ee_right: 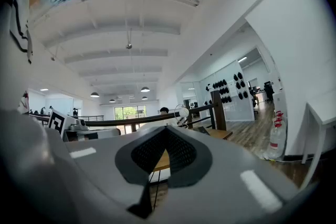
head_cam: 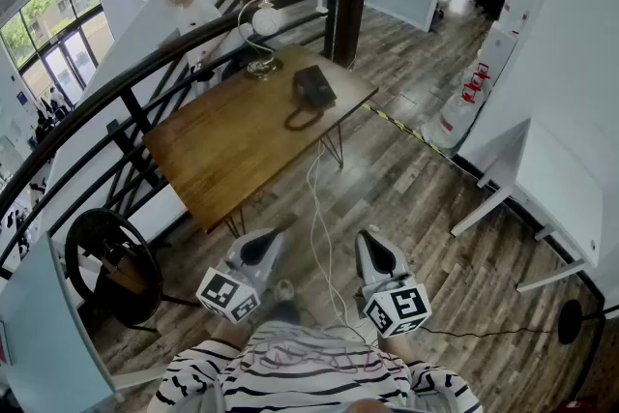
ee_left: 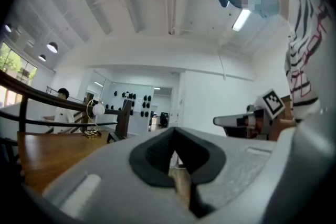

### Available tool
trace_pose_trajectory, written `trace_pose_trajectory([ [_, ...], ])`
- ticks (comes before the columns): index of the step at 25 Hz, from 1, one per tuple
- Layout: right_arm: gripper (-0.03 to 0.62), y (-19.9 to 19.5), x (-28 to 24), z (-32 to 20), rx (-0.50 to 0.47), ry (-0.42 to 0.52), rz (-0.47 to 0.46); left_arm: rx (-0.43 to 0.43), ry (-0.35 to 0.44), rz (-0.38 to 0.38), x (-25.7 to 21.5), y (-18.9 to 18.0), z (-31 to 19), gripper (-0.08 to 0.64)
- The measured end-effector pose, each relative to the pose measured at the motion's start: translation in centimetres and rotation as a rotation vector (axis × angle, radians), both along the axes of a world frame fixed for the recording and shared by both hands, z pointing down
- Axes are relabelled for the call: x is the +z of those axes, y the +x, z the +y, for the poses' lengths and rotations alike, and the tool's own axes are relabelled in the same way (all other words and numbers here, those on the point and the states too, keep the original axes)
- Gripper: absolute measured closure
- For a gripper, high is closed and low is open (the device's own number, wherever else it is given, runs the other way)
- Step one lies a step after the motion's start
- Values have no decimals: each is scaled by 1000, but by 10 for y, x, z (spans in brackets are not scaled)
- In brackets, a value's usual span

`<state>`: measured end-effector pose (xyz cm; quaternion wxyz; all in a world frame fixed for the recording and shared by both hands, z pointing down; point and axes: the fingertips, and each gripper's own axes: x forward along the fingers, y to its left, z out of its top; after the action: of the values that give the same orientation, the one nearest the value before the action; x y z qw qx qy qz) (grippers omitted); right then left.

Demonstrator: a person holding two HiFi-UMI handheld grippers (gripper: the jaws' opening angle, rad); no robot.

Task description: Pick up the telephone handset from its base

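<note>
Head view: the black telephone (head_cam: 314,87) sits near the far right corner of the wooden worktop (head_cam: 222,155), too small to tell handset from base. A desk lamp (head_cam: 261,34) stands at the worktop's far edge. The left tool (head_cam: 259,249) and right tool (head_cam: 375,251) are held level, well short of the worktop's near end. Each has its jaws pressed together on nothing.
</note>
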<state>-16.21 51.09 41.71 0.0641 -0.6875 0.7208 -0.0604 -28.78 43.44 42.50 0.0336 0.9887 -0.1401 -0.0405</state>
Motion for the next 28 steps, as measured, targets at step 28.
trace_pose_trajectory([
  [28,419,43,-2,-192,11,26,-34,100,-73,-8,6,57,-190,402],
])
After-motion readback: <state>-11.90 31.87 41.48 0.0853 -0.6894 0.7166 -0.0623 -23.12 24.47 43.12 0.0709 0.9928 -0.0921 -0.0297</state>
